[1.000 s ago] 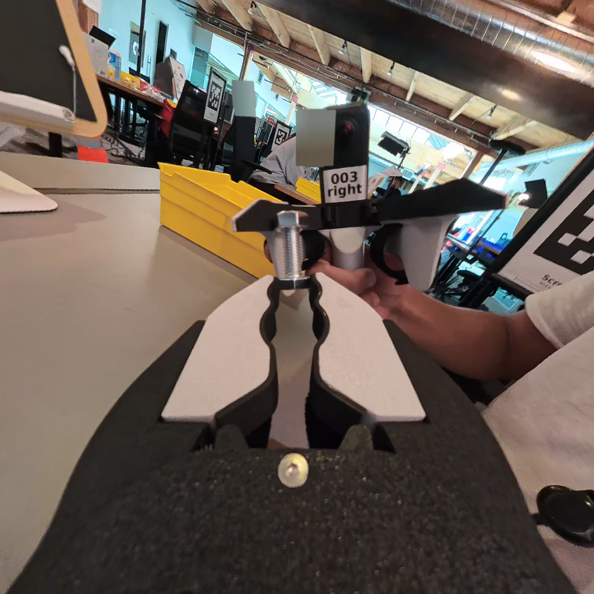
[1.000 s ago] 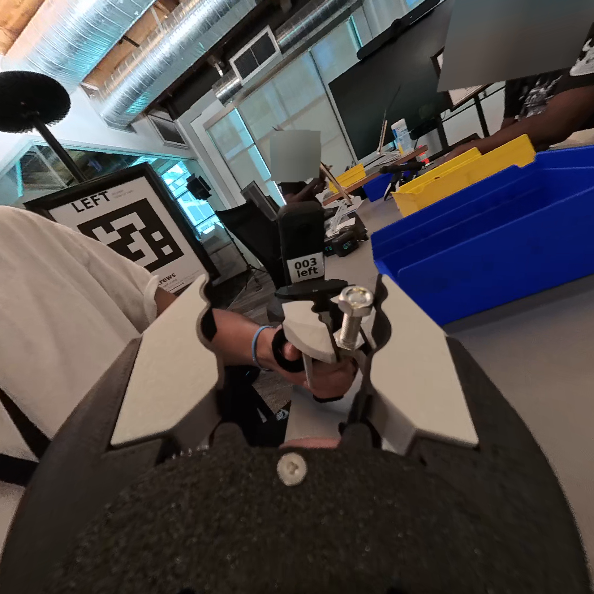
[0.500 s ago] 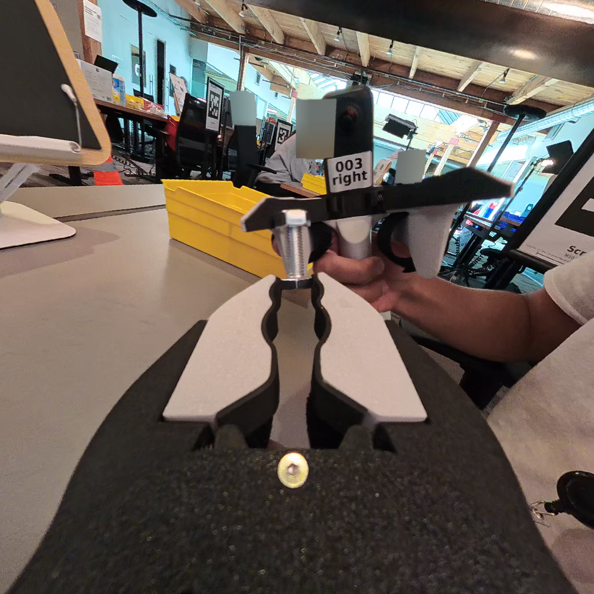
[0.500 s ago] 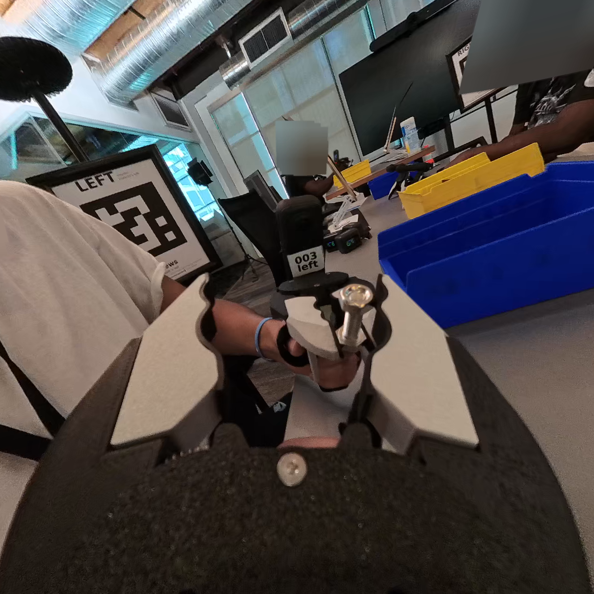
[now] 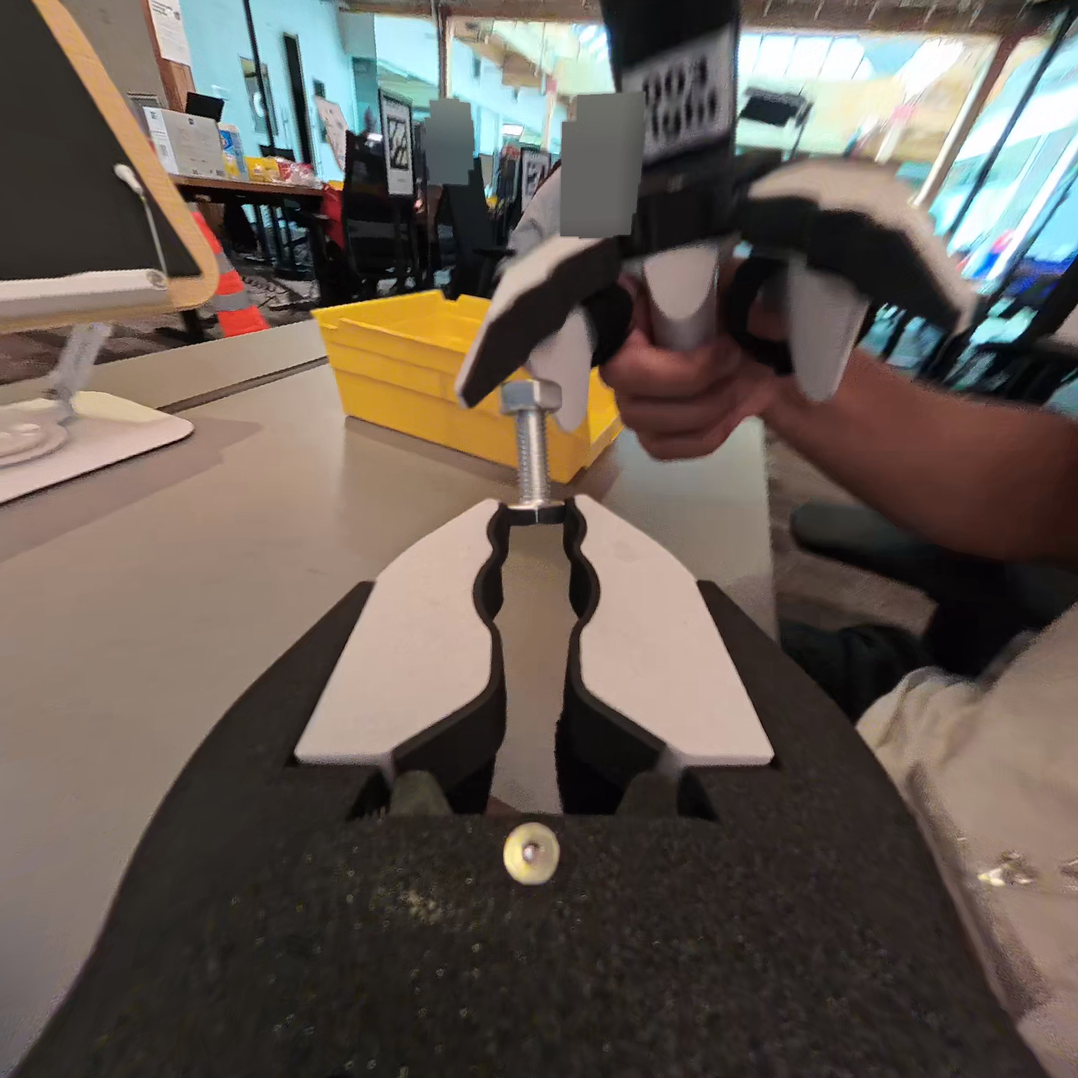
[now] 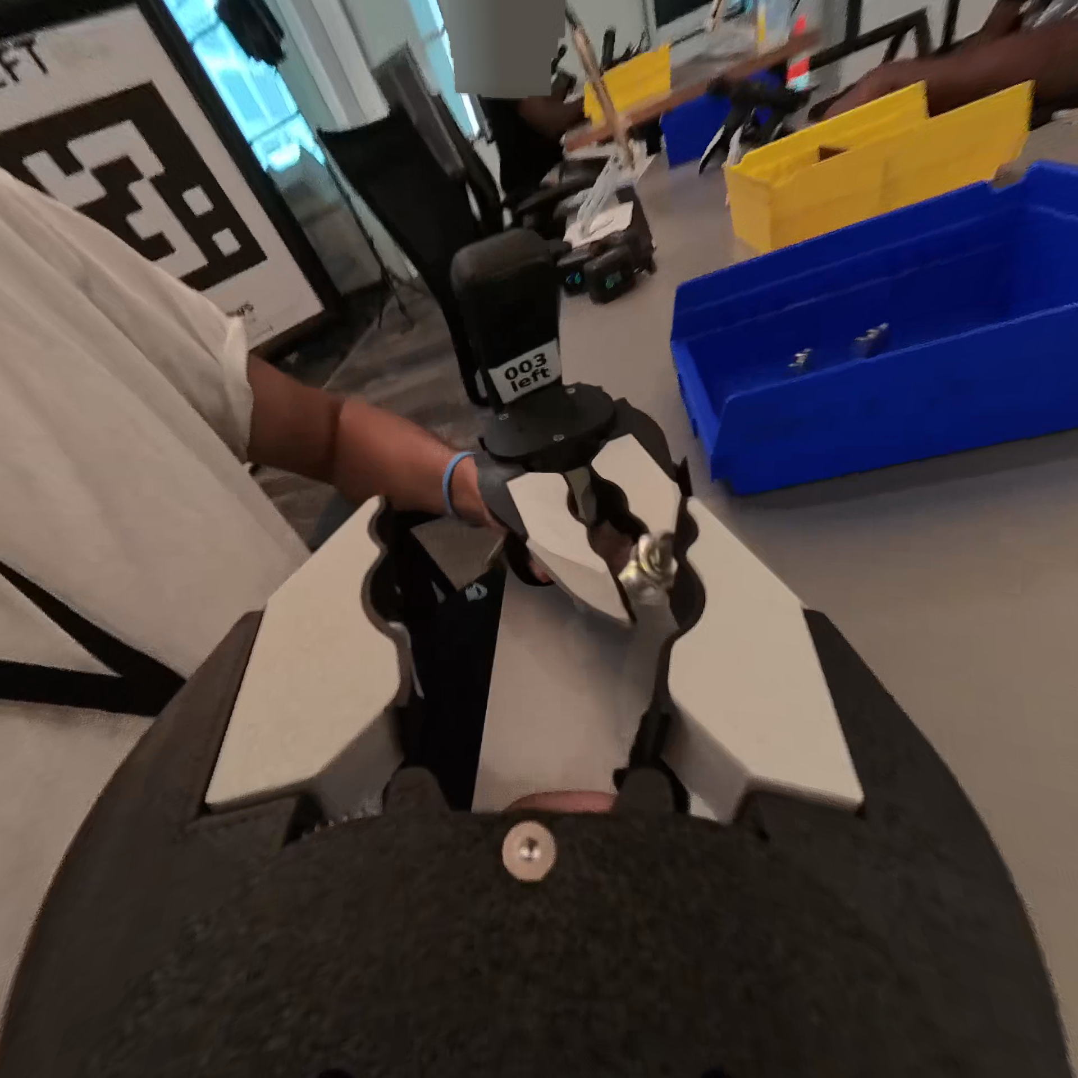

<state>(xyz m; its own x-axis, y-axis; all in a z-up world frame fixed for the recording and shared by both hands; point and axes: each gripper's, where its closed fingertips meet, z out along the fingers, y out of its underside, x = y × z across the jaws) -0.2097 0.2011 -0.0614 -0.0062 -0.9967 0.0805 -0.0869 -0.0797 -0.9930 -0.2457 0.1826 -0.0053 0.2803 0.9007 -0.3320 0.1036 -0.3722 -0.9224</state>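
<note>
My left gripper (image 5: 535, 516) is shut on a silver hex nut (image 5: 535, 514) at its fingertips. A silver bolt (image 5: 532, 449) stands upright in the nut, head up. My right gripper (image 6: 534, 525) is open and held by a hand opposite the left one. In the left wrist view one of its fingers (image 5: 525, 326) reaches down to the bolt head, touching it or just beside it. In the right wrist view the bolt (image 6: 650, 560) sits against the inner edge of the right gripper's right finger (image 6: 735, 641), between the left gripper's fingers (image 6: 583, 560).
A yellow bin (image 5: 420, 350) stands on the grey table (image 5: 175, 583) behind the bolt. A blue bin (image 6: 875, 420) with a few small metal parts is to the right, another yellow bin (image 6: 875, 157) behind it. A monitor stand (image 5: 87, 431) is far left.
Both grippers have tipped down toward the table. The right gripper has come closer and risen over the bolt head, still open. The left stays shut on the nut.
</note>
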